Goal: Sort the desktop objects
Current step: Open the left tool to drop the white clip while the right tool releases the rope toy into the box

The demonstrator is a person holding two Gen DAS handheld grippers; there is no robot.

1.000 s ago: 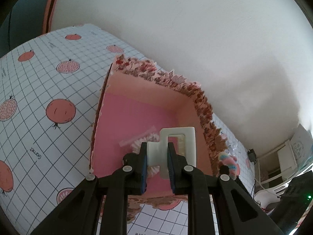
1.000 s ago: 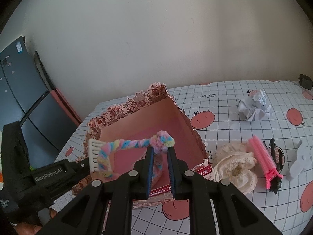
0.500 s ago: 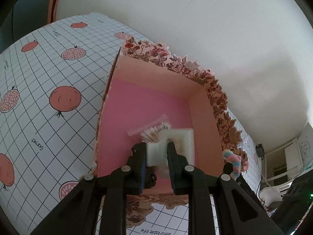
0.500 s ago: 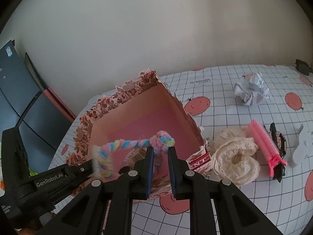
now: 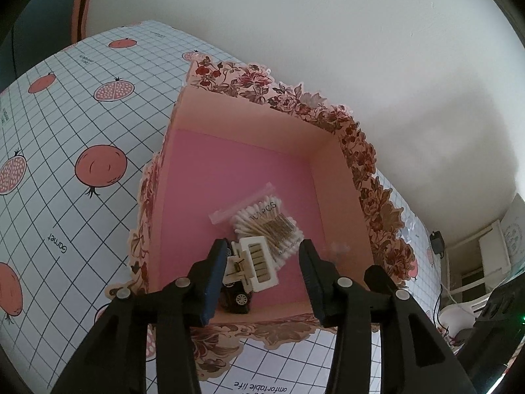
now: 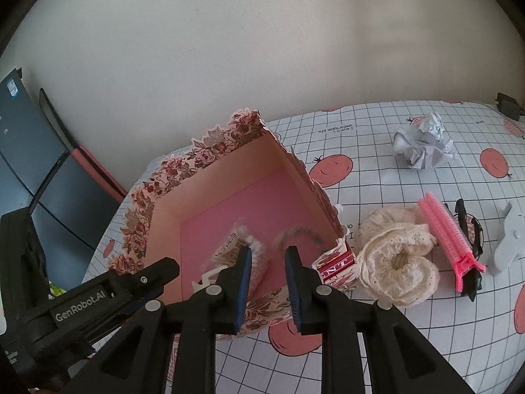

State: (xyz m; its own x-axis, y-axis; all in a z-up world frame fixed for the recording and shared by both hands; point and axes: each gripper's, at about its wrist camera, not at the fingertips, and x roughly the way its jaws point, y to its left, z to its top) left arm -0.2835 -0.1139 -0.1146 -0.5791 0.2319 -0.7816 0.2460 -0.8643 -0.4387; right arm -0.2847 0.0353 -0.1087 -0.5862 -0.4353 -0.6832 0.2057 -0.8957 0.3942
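Observation:
The pink box with a flowered rim (image 5: 295, 98) holds a bag of cotton swabs (image 5: 269, 223), a white claw clip (image 5: 257, 264) and a small black toy car (image 5: 238, 298). My left gripper (image 5: 262, 256) hovers over the box's near side; its jaws are opening with nothing pressed between them, and the clip lies below on the box floor. In the right wrist view, my right gripper (image 6: 267, 252) is above the same box (image 6: 203, 151). Its jaws are opening too, and a pastel braided hair tie (image 6: 295, 233) shows as a blur just beyond them, free of the pads.
Right of the box on the pomegranate-print cloth lie a cream lace scrunchie (image 6: 397, 259), a pink roller clip (image 6: 449, 236), a black clip (image 6: 469, 229), a pale grey clip (image 6: 508, 243) and a crumpled paper ball (image 6: 423, 146). A dark cabinet (image 6: 29, 164) stands at the left.
The left gripper let go of the white claw clip, which now lies in the box. The right gripper opened and released the pastel hair tie over the box.

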